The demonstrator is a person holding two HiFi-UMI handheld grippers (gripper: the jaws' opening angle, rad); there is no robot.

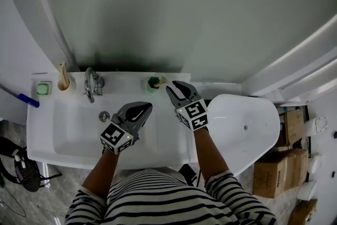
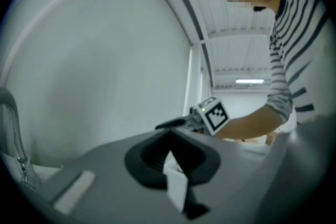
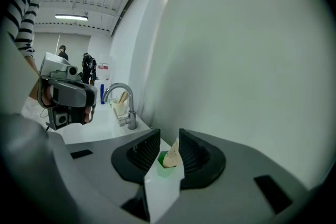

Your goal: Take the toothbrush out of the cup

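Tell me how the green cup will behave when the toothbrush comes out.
The green cup looks small, probably light, so it may tip or lift. The toothbrush leans to one side; a sideways pull could drag it.

- Sink (image 1: 47,129): white, glossy, smooth, ceramic look.
- Tap (image 1: 92,83): polished chrome metal.
- Cup (image 1: 153,82): green, smooth plastic.
- Toothbrush (image 3: 170,157): pale, matt, wood-like.
- Left gripper (image 1: 149,106) and right gripper (image 3: 169,149): matt grey plastic shells. The right gripper's pads (image 3: 149,150) are black and ribbed.
- Wall (image 1: 184,13): matt, smooth.
- Shirt (image 1: 158,197): striped cloth.
- Boxes (image 1: 271,171): brown cardboard.
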